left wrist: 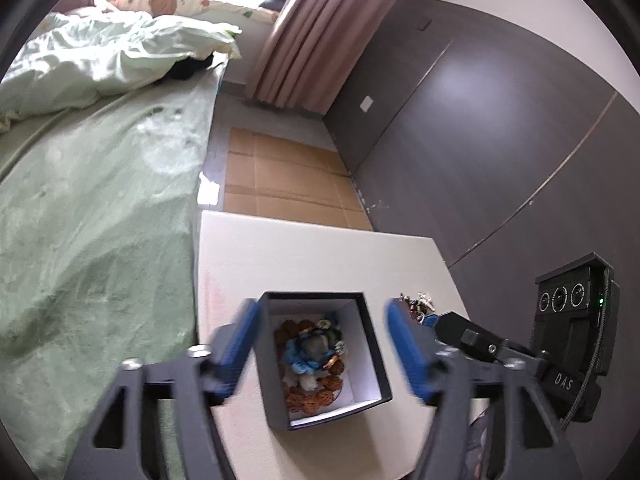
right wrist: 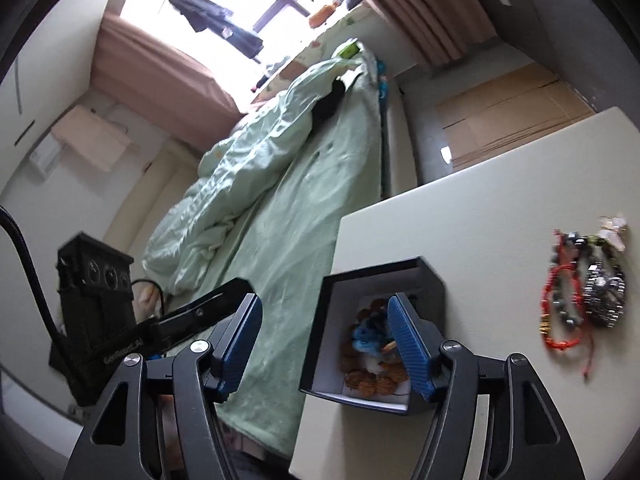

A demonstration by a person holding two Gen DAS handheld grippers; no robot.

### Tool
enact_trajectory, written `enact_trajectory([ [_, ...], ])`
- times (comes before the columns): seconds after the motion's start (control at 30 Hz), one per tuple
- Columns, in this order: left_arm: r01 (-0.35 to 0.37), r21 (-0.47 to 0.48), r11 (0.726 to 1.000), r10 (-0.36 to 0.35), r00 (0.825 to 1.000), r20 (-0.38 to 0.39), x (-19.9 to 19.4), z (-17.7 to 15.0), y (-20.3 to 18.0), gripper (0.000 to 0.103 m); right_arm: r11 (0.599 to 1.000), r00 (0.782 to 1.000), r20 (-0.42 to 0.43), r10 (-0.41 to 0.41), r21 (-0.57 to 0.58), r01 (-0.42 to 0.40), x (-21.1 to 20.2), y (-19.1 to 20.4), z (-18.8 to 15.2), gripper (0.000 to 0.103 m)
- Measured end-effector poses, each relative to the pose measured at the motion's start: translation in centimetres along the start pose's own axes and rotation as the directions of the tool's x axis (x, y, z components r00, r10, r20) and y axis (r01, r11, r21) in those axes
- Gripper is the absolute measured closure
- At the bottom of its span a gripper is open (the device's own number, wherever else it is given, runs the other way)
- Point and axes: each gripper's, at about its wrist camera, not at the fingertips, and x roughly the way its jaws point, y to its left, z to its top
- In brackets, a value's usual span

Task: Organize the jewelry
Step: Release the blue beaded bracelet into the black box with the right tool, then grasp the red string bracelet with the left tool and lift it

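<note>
A black box with a white lining stands on the white table and holds a heap of brown, blue and pale beaded jewelry. My left gripper is open and straddles the box. Its left pad lies close along the box's left wall, while a strip of table shows between the right pad and the right wall. In the right wrist view my right gripper is open with nothing gripped. Its right finger hangs over the box and the jewelry, its left finger over the bed.
A loose pile of bracelets, red cord, dark beads and silver links, lies on the table right of the box, and shows small in the left wrist view. A green-covered bed borders the table's left. Cardboard lies on the floor beyond, dark panels to the right.
</note>
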Motion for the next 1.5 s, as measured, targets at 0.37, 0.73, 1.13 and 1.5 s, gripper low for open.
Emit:
enact_trajectory([
  [0.37,0.024,0.127,0.992,-0.023,1.0,-0.012,1.7,-0.7,-4.6,0.011,0.986,0.98,0.102,-0.169,0.02,0.167,-6.2,-2.6,0.2,0.03],
  [0.73,0.072,0.183,0.981,-0.065,0.997,-0.048,3.8,-1.6,-8.2,0.002,0.961,0.952,0.141,-0.273,0.087,0.263,-11.0,-6.1,-0.2,0.004],
  [1.13,0.098,0.272,0.957,-0.046,0.981,-0.19,8.2,-2.0,-12.4,0.024,0.923,0.935,0.119,-0.333,0.245,0.298,-14.2,-12.0,-0.9,0.004],
  [1.5,0.023,0.36,0.933,0.109,0.934,-0.341,15.0,-2.9,-14.0,0.063,0.902,0.933,0.11,-0.343,0.316,0.295,-16.1,-14.5,-1.1,0.004],
])
